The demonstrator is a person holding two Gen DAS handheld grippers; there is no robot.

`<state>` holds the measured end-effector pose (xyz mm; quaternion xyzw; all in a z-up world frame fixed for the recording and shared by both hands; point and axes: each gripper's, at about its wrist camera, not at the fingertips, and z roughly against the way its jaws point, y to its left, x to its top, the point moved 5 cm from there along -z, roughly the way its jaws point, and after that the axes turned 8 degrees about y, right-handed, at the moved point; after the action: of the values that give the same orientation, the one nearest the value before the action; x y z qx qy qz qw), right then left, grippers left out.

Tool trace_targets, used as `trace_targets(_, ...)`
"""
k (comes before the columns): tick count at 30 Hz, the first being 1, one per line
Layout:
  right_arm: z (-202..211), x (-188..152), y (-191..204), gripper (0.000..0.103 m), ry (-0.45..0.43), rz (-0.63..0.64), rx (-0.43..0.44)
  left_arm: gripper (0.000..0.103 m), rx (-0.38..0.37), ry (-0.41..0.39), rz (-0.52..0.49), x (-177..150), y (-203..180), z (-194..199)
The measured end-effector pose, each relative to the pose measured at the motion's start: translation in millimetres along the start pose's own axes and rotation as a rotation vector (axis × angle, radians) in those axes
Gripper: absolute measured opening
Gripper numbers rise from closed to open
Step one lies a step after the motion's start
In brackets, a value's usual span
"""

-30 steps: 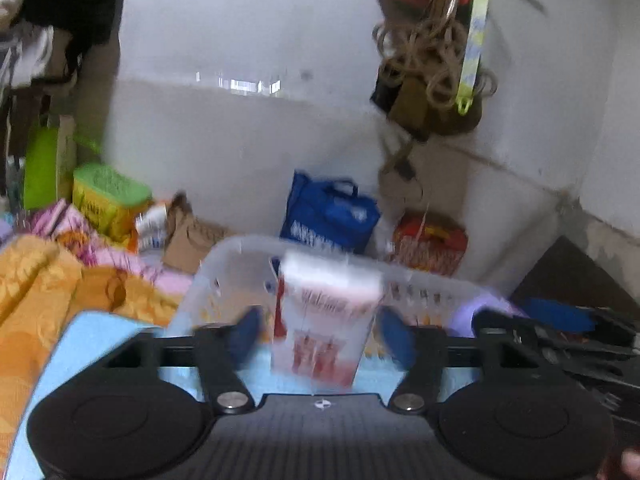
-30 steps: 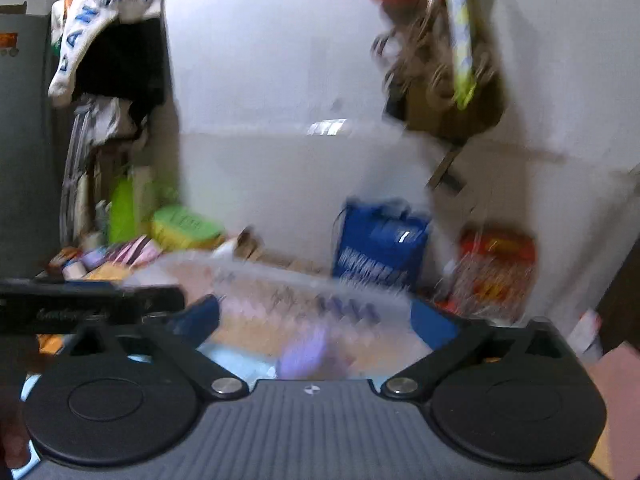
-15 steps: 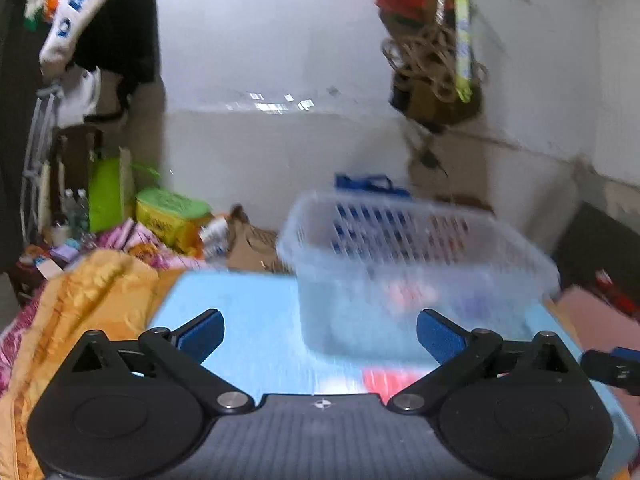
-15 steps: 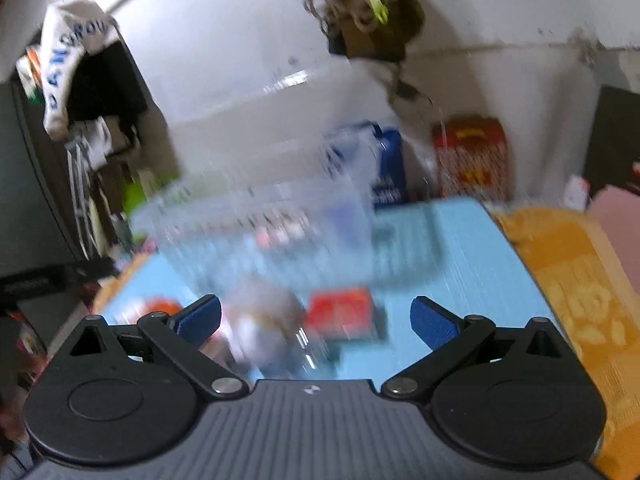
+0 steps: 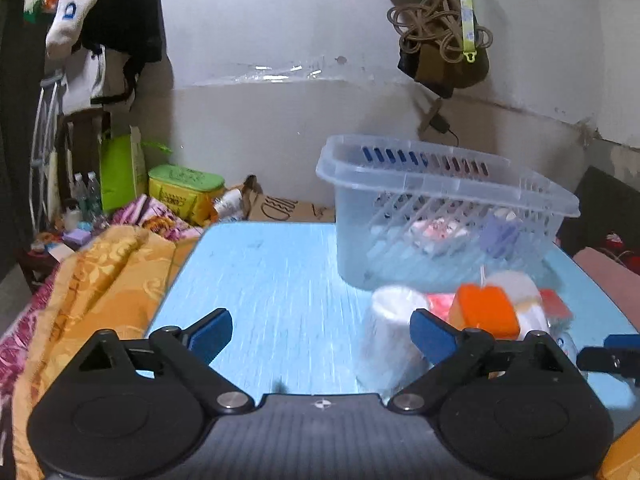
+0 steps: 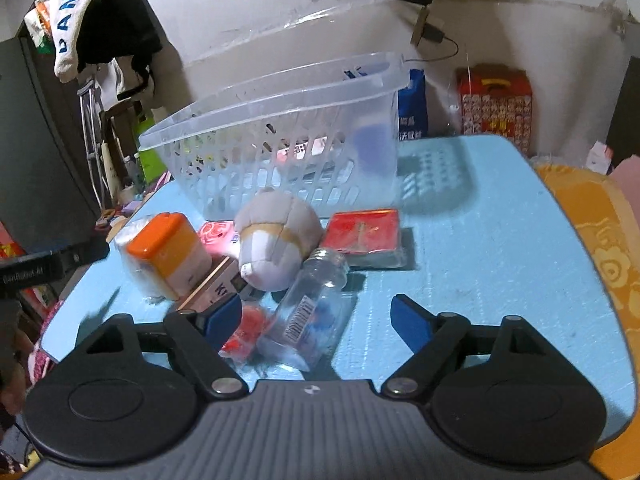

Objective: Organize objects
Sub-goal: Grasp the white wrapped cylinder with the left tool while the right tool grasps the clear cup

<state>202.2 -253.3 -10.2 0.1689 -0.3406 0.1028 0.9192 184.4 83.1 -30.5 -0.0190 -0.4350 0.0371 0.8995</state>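
Note:
A clear plastic basket (image 5: 440, 184) (image 6: 280, 120) stands at the back of the blue table (image 6: 480, 240), with a red-and-white carton (image 5: 436, 228) and a purple item in it. In front of it lie a plush toy (image 6: 276, 240), an orange-lidded container (image 6: 168, 252), a red packet (image 6: 364, 232) and a clear bottle (image 6: 312, 308). My right gripper (image 6: 316, 318) is closing with the bottle between its jaws, pads not touching it. My left gripper (image 5: 320, 332) is wide and closing slightly. A white cup (image 5: 392, 340) stands by its right finger.
An orange blanket (image 5: 100, 280) drapes off the table's left side and another (image 6: 600, 240) off the right. A blue bag (image 6: 412, 112) and a red box (image 6: 496, 104) stand behind the table by the wall. Clothes and clutter fill the left.
The carton that was between my left fingers over the basket now lies inside it. Both grippers have pulled back and down to the pile on the table. The right jaws have narrowed.

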Motion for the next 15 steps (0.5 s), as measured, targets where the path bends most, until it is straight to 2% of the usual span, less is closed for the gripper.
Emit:
trace_targets(3, -8, -2, 2, 0.093, 0.026, -0.001, -0.014, 0.098, -0.046, 0.020, 0.021, -5, 3, -8)
trace_targets(5, -14, -3, 3, 0.096, 0.042, 0.013, -0.053, 0.098, -0.052, 0.017, -0.009, -7, -4, -14)
trace_targets(11, -16, -2, -3, 0.100, 0.010, -0.003, -0.087, 0.098, 0.004, 0.038, -0.154, -18, -37, -34)
trace_targets(15, -14, -1, -8, 0.096, 0.012, 0.012, -0.135, 0.098, 0.051, 0.029, -0.207, -23, -51, -40)
